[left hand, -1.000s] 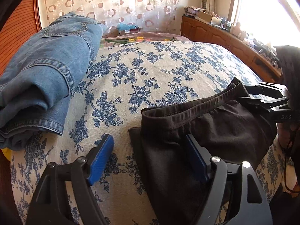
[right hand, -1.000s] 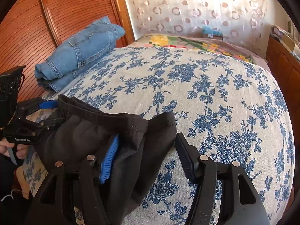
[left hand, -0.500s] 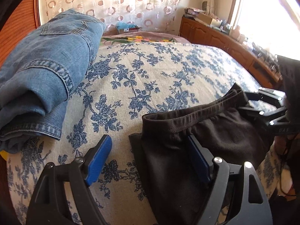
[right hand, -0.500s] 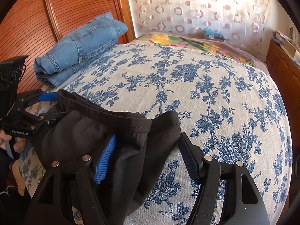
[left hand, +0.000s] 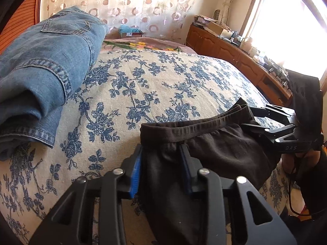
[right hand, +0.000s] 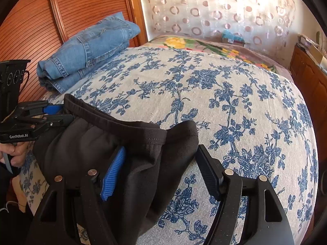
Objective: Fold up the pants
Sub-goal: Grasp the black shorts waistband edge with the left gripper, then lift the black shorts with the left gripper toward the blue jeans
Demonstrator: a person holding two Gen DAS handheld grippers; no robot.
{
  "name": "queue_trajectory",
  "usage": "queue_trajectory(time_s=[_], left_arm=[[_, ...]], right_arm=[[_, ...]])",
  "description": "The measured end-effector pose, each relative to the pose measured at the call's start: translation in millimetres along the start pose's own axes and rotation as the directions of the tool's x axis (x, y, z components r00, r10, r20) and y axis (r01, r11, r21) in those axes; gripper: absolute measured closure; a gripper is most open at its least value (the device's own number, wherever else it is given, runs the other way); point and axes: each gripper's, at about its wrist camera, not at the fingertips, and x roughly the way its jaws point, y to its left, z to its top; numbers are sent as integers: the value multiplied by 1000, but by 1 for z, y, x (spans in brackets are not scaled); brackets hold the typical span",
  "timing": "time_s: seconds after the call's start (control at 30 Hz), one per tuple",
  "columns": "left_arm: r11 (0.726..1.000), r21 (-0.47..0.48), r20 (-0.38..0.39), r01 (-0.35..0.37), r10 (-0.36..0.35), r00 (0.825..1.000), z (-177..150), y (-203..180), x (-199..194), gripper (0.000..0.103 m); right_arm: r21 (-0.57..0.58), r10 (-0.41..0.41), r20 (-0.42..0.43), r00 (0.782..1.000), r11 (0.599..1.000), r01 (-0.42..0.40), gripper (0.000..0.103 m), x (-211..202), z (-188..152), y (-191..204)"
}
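Black pants (left hand: 220, 149) lie bunched at the near edge of the bed (left hand: 155, 89), on a cream bedspread with blue flowers, and the elastic waistband faces the far side of the bed. The left gripper (left hand: 161, 165) has a fold of the dark cloth at the left end of the waistband between its two blue pads, and its jaws are closing; both pads already press on the fabric. The right gripper (right hand: 161, 169) stands with its jaws wide apart. The right end of the pants hangs between them: the blue pad (right hand: 113, 173) lies against the cloth, but the black finger on the other side is clear of it, over the bedspread. A hand (right hand: 12, 153) holds the handle of the left gripper at the left edge of the right wrist view. Folded blue jeans (right hand: 90, 49) rest at the far left corner of the bed, well apart from the pants, beside a ribbed wooden panel (right hand: 85, 4).
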Motion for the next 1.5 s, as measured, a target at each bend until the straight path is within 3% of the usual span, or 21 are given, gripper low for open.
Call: queue_trajectory(time_s=[0.37,0.47,0.63,0.7,0.8,1.2,1.5], left_arm=[[1000,-6,10,6,-6,1000,-2,-1,-4,79],[1000,-2,14,6,-6,1000,-3,-2,-5,79],[1000,-8,20,10,-9,1000,-4,-5,-6,79],[1000,-5,28,12,-12,1000,-5,-7,-8,79],[1000,-10,38,-6,7,999,-4,-9,-12,85],[1000,-1,93,3,-3,996,-4,-14,-28,93],[1000,5,157,-4,3,988,-2,-15,-52,95]], right_arm=[[18,9,7,1000,1000,-9,33,-1,0,1],[8,18,5,1000,1000,-18,40,-1,-1,7],[18,38,7,999,999,-38,60,-1,-1,12],[29,38,14,999,999,-39,74,-4,-2,11],[36,29,30,999,999,-30,83,-8,-2,12],[32,70,92,993,997,-73,88,-28,2,23],[-41,83,160,984,996,-77,90,-50,19,40]])
